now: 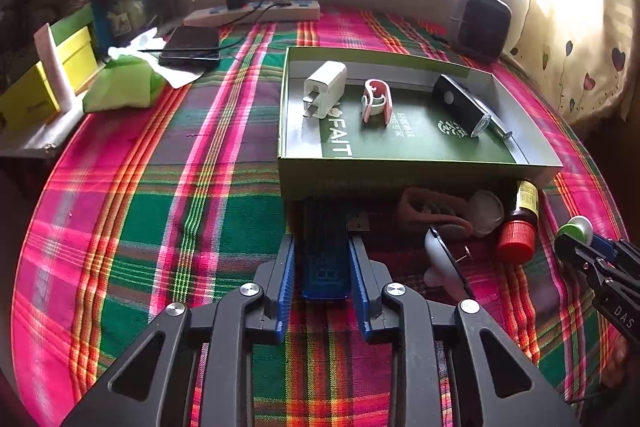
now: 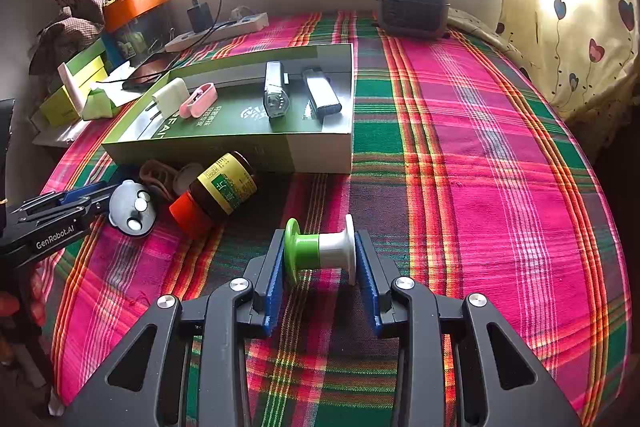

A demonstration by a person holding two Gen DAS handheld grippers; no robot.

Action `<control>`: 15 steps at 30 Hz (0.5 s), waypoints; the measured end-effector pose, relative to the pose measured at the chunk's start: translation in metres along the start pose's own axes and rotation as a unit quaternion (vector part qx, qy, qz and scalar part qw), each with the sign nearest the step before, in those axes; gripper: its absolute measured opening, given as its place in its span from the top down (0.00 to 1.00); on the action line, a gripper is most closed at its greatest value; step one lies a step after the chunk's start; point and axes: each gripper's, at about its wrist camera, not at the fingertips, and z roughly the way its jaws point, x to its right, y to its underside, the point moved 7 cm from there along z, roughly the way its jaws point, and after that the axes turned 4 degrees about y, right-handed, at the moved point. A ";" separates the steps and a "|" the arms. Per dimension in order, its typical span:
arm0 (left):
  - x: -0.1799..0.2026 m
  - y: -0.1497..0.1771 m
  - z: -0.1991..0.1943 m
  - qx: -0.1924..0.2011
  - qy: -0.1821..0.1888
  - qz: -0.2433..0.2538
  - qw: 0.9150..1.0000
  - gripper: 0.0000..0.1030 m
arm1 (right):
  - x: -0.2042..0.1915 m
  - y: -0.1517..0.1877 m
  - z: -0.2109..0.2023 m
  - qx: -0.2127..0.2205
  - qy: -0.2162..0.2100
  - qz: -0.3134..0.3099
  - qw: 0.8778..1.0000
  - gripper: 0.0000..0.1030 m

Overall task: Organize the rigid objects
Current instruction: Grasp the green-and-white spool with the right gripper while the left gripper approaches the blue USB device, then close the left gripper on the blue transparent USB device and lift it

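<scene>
Right wrist view: right hand-held gripper (image 2: 320, 259) clamped on green/white spool (image 2: 320, 251) w/ flanged ends

One green box (image 2: 224, 151), four items inside, one bottle (image 2: 218, 193), one spool (image 2: 320, 251)

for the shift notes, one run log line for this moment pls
left gripper shut on blue block | right gripper shut on spool | tray part filled

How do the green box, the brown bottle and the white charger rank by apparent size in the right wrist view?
1. Green box, by far the largest.
2. Brown bottle.
3. White charger, though it lies farther off, so this is unsure.
</scene>
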 end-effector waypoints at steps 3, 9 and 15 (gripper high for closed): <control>-0.003 0.001 -0.001 0.003 0.004 -0.007 1.000 0.79 | 0.000 0.000 0.000 0.000 0.001 -0.001 1.000 0.67; -0.004 0.002 -0.002 0.005 0.005 -0.010 1.000 0.80 | 0.000 0.000 0.001 0.000 0.002 -0.002 1.000 0.67; -0.005 0.002 -0.003 0.006 0.006 -0.012 1.000 0.80 | 0.000 0.000 0.001 0.000 0.004 -0.003 1.000 0.67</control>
